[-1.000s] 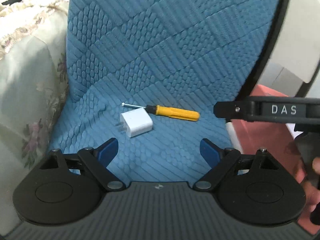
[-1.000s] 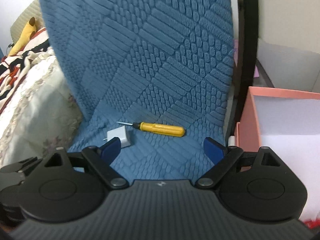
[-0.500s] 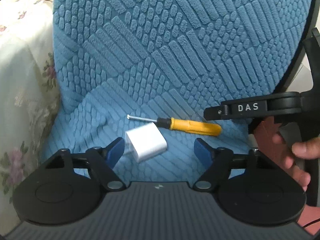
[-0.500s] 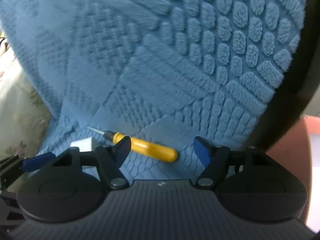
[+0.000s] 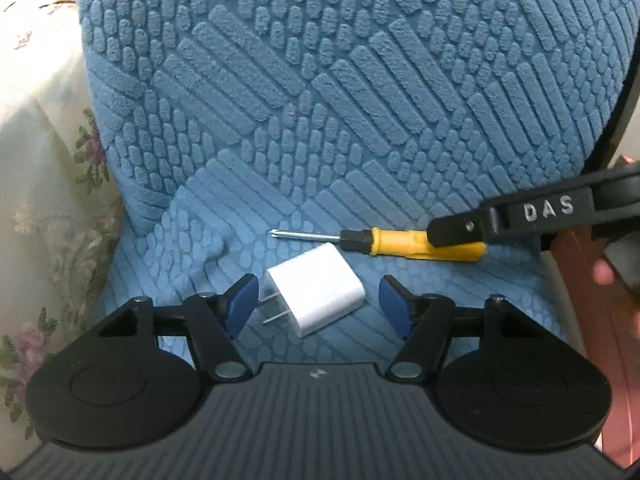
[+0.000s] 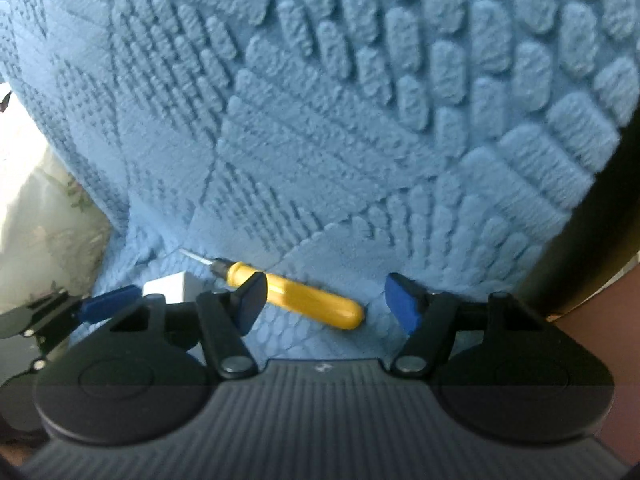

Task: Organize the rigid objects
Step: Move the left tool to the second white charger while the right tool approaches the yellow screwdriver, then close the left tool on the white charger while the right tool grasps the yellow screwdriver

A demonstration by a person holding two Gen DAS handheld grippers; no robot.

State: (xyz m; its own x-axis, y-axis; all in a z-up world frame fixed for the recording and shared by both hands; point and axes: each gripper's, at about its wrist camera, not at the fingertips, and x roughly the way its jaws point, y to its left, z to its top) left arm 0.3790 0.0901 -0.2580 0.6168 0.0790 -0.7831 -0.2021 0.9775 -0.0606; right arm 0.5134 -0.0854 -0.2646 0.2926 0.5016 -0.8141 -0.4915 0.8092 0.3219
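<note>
A white plug adapter (image 5: 316,289) lies on the blue textured seat cushion (image 5: 360,120), prongs pointing left. My left gripper (image 5: 318,300) is open with a blue pad on each side of the adapter, not touching it. A yellow-handled screwdriver (image 5: 404,242) lies just behind it, tip to the left. My right gripper (image 6: 328,300) is open around the screwdriver's handle (image 6: 312,300); its left finger covers part of the handle. The adapter's corner shows in the right wrist view (image 6: 168,286), with a left gripper pad (image 6: 108,306) beside it.
A floral cream fabric (image 5: 44,160) lies left of the cushion. The chair's black frame (image 6: 592,248) runs along the right edge. A pink box edge (image 5: 600,320) sits at far right, where my hand holds the right gripper (image 5: 532,212).
Both grippers moved forward and down. The left one now brackets the adapter, the right one brackets the screwdriver handle. Both stay open.
</note>
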